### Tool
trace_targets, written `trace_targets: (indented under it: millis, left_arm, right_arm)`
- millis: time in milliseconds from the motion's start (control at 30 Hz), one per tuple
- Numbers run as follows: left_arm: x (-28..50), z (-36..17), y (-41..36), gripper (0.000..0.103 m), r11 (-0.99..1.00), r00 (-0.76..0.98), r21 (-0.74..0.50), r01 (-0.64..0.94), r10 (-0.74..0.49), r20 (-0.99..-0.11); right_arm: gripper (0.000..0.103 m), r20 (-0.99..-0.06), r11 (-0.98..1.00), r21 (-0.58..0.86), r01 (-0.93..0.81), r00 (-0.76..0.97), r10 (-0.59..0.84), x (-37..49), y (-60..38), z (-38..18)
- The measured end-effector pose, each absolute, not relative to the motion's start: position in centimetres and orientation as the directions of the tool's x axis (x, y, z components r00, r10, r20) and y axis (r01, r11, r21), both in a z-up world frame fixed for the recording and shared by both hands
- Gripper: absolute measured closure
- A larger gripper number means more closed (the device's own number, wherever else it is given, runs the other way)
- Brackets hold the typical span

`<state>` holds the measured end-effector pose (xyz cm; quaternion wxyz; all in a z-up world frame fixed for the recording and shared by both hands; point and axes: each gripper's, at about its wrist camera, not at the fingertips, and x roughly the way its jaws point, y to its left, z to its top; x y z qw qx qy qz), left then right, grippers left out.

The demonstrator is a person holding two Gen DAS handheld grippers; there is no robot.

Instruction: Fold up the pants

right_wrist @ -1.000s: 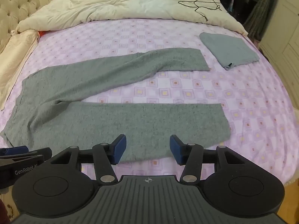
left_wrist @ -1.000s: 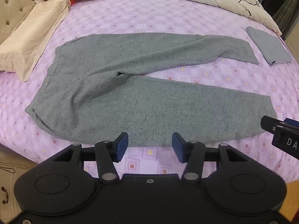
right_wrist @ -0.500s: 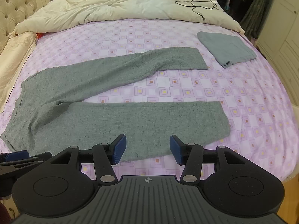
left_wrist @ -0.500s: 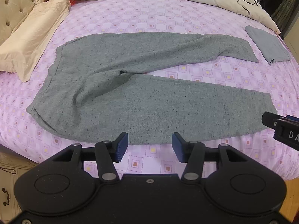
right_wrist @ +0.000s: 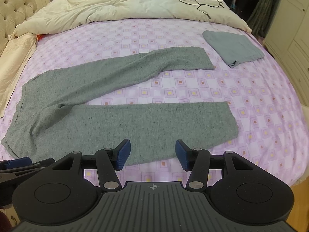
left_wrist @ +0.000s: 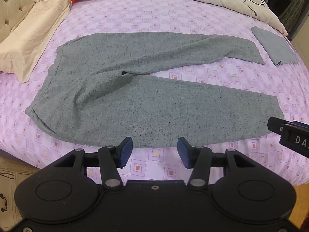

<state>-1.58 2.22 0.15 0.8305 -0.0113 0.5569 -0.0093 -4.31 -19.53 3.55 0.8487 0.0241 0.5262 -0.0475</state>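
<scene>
Grey knit pants [left_wrist: 146, 100] lie flat on the purple checked bed sheet [left_wrist: 173, 17], waistband to the left, legs spread apart to the right. They also show in the right wrist view [right_wrist: 135, 123]. My left gripper [left_wrist: 154, 150] is open and empty, above the sheet just in front of the near leg's edge. My right gripper [right_wrist: 152, 152] is open and empty, over the near leg's front edge toward the cuff. The right gripper's body shows at the right edge of the left wrist view [left_wrist: 289, 135].
A folded grey-blue garment [right_wrist: 233, 46] lies at the far right of the bed. A cream duvet [right_wrist: 125, 5] with a black cable [right_wrist: 204, 3] is bunched at the back. A beige pillow [left_wrist: 32, 38] lies at the left, by the tufted headboard [left_wrist: 11, 13].
Both grippers have pulled back and risen slightly, so the pants sit a little farther from the fingertips. The pants have not moved. Both grippers stay open.
</scene>
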Motion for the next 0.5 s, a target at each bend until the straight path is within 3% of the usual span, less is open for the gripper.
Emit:
trace_targets:
  millis: [500]
  left_arm:
    - [-1.65,-0.04,2.31,0.046,1.000,0.378,-0.027,0.007,-0.027,-0.925]
  right_arm:
    - [0.053,-0.896,0.995,-0.007,0.104,0.442,-0.053,-4.30,-19.36,3.44]
